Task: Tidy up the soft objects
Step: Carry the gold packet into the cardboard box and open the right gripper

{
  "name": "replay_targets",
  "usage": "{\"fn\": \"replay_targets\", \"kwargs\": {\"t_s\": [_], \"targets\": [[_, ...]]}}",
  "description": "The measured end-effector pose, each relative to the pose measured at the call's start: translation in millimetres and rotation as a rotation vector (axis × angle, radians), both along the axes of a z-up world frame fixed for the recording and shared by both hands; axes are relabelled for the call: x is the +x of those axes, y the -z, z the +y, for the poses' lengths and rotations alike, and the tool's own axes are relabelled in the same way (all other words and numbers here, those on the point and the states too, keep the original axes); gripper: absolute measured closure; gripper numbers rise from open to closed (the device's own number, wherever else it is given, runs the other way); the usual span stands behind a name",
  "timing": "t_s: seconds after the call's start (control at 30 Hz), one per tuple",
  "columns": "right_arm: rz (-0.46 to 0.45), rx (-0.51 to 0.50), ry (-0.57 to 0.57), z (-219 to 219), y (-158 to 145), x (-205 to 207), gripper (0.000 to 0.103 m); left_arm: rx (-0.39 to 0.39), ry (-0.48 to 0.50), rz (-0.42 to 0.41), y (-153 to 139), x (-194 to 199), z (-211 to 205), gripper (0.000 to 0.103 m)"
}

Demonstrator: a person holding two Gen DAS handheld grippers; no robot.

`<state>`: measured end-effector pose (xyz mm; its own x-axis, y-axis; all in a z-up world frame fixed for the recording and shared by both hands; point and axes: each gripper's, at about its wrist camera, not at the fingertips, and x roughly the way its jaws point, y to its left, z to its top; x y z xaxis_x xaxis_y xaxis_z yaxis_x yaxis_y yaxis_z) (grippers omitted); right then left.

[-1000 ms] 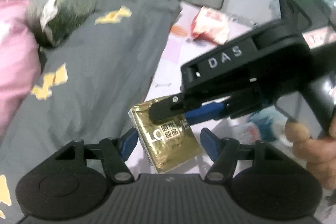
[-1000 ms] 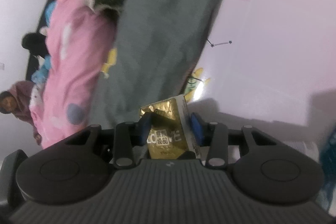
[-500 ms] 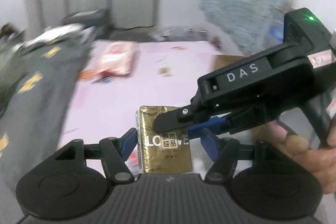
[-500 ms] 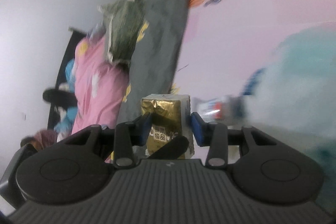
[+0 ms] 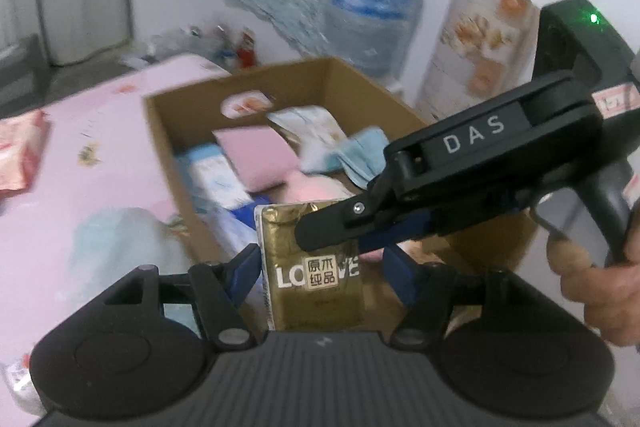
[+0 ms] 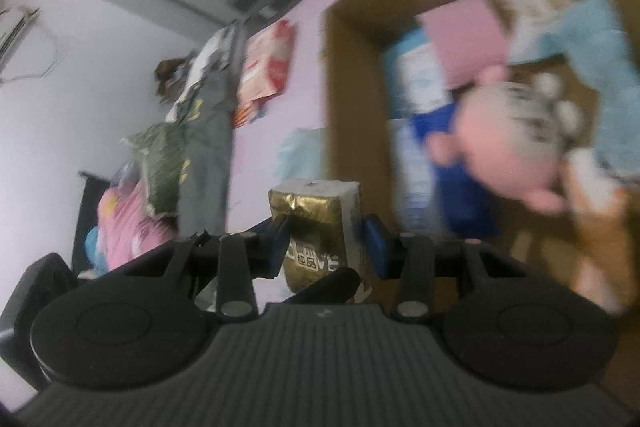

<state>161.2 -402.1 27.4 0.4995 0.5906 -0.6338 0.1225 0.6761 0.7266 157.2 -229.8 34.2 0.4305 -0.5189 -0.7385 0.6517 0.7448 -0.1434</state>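
The gold tissue pack [image 5: 316,267] stands upright, clamped in the right claw [image 5: 340,239] and sitting between the spread fingers of the left claw [image 5: 320,267], with the open cardboard box [image 5: 160,131] just ahead of both.

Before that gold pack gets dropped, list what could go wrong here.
1. The gold pack sits between both hand-held grippers, right and left; the left fingers look spread beside it, so only the right may be holding it, and it could slip.
2. The box is crowded: the pack may land on the pink plush and roll.
3. It hangs near the box's front edge, so an early release may miss.
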Motion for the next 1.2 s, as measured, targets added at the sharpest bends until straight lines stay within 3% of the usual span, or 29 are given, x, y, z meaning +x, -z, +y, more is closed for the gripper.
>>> {"fn": "replay_targets", "kwargs": {"t_s": [0.13,0.23,0.4,0.8,1.0,1.2], "targets": [[0.065,0.002,-0.016,-16,19,-4,0.062,0.044,0.037,0.095,17,1,-6,0.036],[0.138,0.011,-0.056,-12,41,0,0.061,0.071,0.036,0.116,22,0,7,0.036],[0.208,0.013,-0.078,-12,69,10,0.057,0.039,0.044,0.143,17,-2,18,0.038],[0.272,0.000,-0.056,-1,108,37,0.057,-0.009,-0.036,0.090,-8,3,45,0.036],[0.281,-0.054,-0.112,25,110,46,0.057,-0.020,-0.119,0.042,-14,6,79,0.033],[0.172,-0.098,-0.063,23,77,39,0.053,-0.018,-0.290,0.027,-15,12,147,0.028]]}}
